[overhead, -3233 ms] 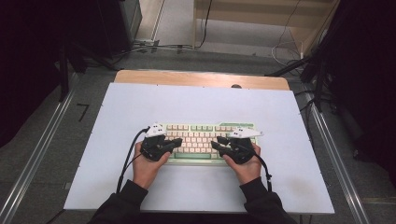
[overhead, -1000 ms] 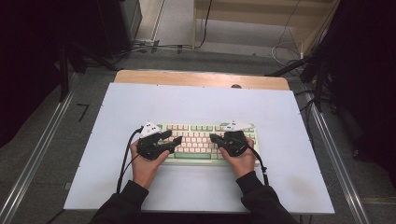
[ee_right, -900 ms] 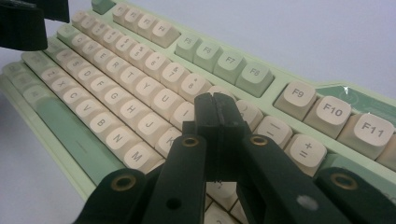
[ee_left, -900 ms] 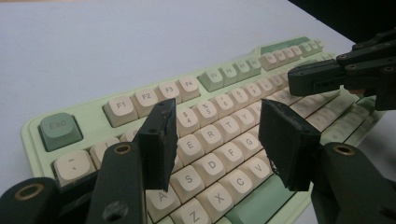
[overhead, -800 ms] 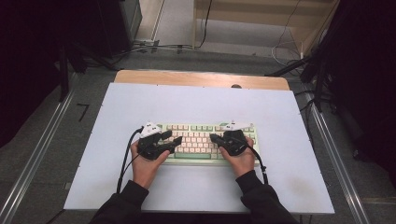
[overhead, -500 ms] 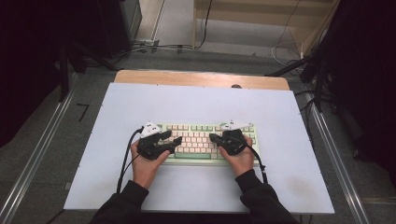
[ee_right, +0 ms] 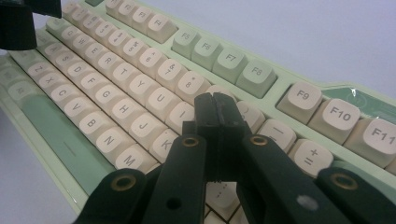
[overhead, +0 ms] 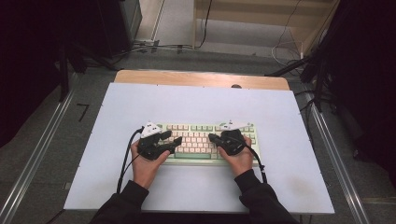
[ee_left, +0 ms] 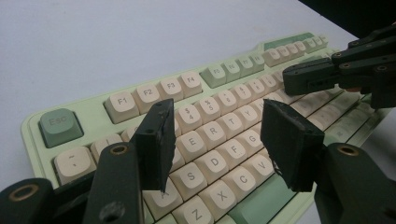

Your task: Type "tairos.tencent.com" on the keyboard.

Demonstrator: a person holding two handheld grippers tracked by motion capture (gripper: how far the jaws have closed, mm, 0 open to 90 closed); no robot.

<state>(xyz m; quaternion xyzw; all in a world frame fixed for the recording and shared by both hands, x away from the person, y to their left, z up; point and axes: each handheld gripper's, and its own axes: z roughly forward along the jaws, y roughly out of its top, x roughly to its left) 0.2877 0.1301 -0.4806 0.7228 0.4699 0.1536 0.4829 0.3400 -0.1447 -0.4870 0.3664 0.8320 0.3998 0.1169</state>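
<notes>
White worktop (overhead: 196, 105) lying over a wooden board (overhead: 201, 78); grey floor (overhead: 46, 140) surrounding it; cables (overhead: 154, 46) trailing behind, wooden furniture (overhead: 261, 14) standing beyond.
</notes>
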